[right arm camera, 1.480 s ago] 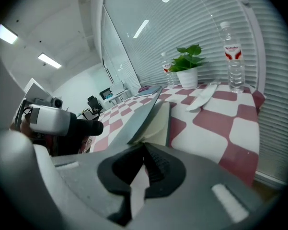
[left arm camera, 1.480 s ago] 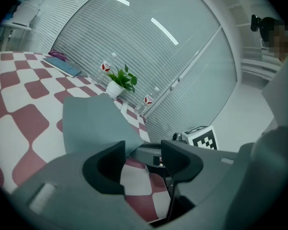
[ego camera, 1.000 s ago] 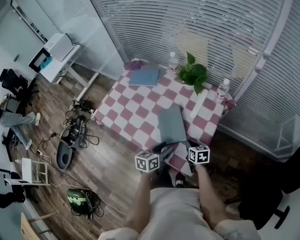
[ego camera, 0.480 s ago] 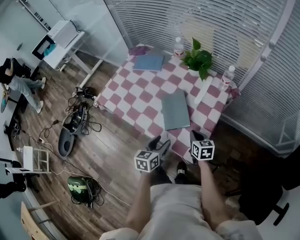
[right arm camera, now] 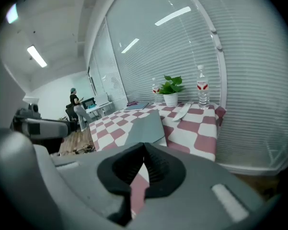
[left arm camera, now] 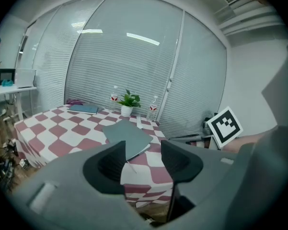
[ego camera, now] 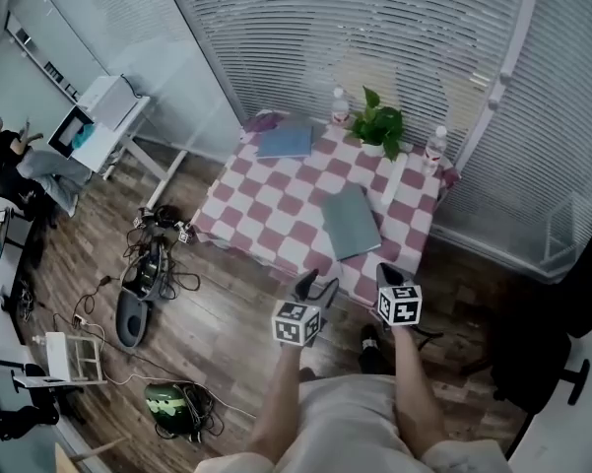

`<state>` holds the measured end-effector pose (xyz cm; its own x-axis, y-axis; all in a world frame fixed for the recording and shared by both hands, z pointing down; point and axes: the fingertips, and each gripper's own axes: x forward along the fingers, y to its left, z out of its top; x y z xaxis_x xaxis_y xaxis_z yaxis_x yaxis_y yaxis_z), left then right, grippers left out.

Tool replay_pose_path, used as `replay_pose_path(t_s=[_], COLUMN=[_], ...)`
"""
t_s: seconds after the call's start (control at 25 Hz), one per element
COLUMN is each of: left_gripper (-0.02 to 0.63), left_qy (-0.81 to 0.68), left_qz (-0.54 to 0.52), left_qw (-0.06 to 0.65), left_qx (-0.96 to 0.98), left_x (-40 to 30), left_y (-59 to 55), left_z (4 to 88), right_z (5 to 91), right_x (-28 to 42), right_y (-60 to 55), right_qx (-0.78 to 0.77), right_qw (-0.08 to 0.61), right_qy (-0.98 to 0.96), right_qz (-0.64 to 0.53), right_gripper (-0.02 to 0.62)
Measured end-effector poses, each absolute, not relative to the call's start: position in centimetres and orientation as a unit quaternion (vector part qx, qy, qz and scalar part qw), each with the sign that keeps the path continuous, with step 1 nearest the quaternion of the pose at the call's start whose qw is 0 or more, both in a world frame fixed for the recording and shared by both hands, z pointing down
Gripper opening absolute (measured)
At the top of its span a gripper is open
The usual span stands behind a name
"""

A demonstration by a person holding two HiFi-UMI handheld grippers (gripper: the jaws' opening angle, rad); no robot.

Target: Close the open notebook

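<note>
- On the checkered tabletop (ego camera: 266,205), the grey notebook (ego camera: 353,222) lies flat near the front edge and looks already closed, so nothing seems left to do.
- Left hand-held gripper (ego camera: 315,286): jaws wide apart, empty.
- Right hand-held gripper (ego camera: 389,273): jaws together, empty.

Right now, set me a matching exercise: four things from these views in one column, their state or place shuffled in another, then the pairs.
1. left gripper
2. right gripper
3. grey notebook
4. blue notebook

A. at the far left corner of the table
B. jaws together
C. jaws apart, nothing between
D. lying closed near the table's front edge

Pairs: 1-C, 2-B, 3-D, 4-A
</note>
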<state>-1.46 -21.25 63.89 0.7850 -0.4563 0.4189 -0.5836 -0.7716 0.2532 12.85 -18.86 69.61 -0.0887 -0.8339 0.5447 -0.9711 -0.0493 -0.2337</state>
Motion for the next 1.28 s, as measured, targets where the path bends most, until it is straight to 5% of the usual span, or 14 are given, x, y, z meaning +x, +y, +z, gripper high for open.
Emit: replay_pose_path(t_s=[0.92,1.28], left_gripper=[0.201,0.008], left_qy=[-0.267,-0.248], left_qz=[0.126,0.107], left_qw=[0.127,0.139], left_qx=[0.947,0.953], left_x=[-19.4,-21.3], left_y=[-12.9,-11.1], left_z=[61.0,60.1], right_z=[64.4,62.7], right_x=[-2.2,-5.5], right_y=[-1.6,-1.6], right_qx=[0.766,0.762], right_qw=[0.08,0.094], right_qy=[-0.591,-0.599], right_qz=[0.238,0.227], right_gripper=[0.002,0.002])
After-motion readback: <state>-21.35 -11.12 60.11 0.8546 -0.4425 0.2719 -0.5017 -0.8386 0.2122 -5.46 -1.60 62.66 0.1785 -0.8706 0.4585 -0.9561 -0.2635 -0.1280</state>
